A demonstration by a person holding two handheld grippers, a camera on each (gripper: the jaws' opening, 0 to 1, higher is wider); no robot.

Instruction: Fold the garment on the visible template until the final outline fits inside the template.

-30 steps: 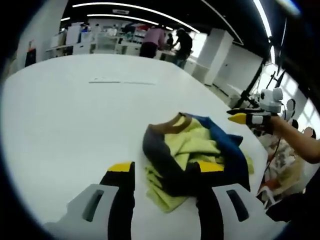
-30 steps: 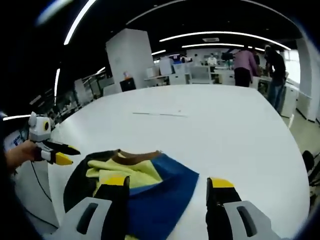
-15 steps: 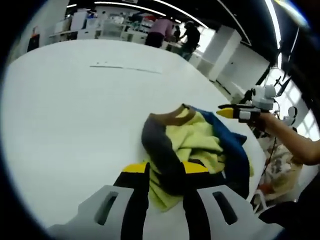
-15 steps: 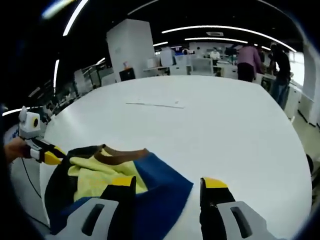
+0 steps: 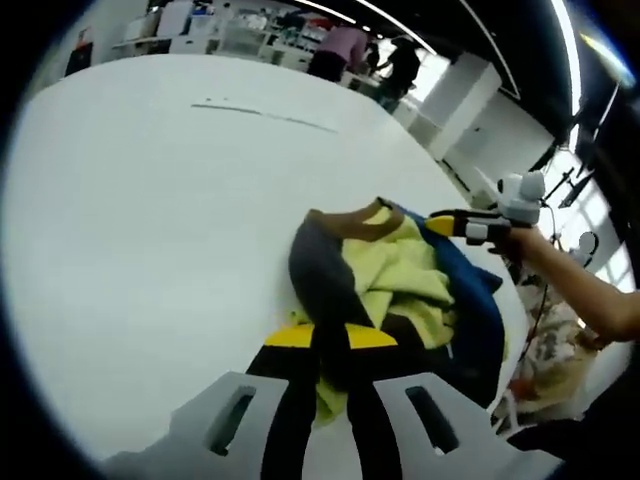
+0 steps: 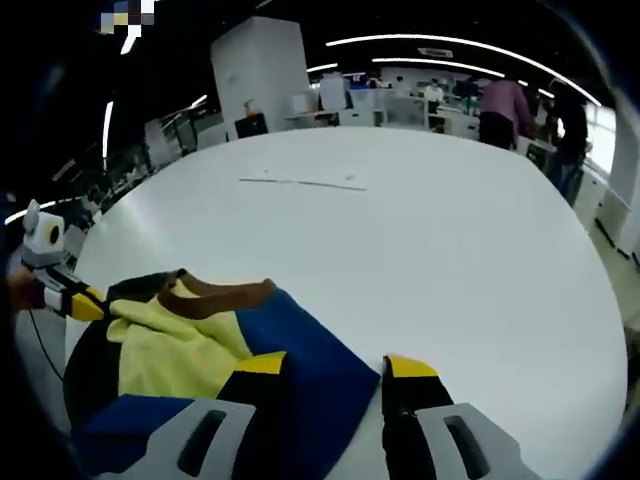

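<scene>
A crumpled garment (image 5: 390, 265) in yellow, dark grey and blue with a brown collar lies near the white table's (image 5: 150, 220) edge. My left gripper (image 5: 330, 338) is shut on a dark fold at its near edge. The right gripper (image 5: 455, 225) reaches in from the right at the garment's far side, over the blue part. In the right gripper view the garment (image 6: 190, 340) shows its blue panel between the jaws of my right gripper (image 6: 335, 367), which stand open around that edge. The left gripper (image 6: 65, 298) touches the garment's far left side.
A thin dark line (image 5: 265, 113) marks the table far beyond the garment, and the same line (image 6: 300, 183) appears in the right gripper view. People (image 5: 345, 50) stand at desks past the table. A forearm (image 5: 580, 290) holds the right gripper. The table edge runs close by the garment.
My left jaws have gone from wide apart to shut on the dark fold. My right jaws have narrowed and moved further over the blue panel. Both cameras have come closer to the garment.
</scene>
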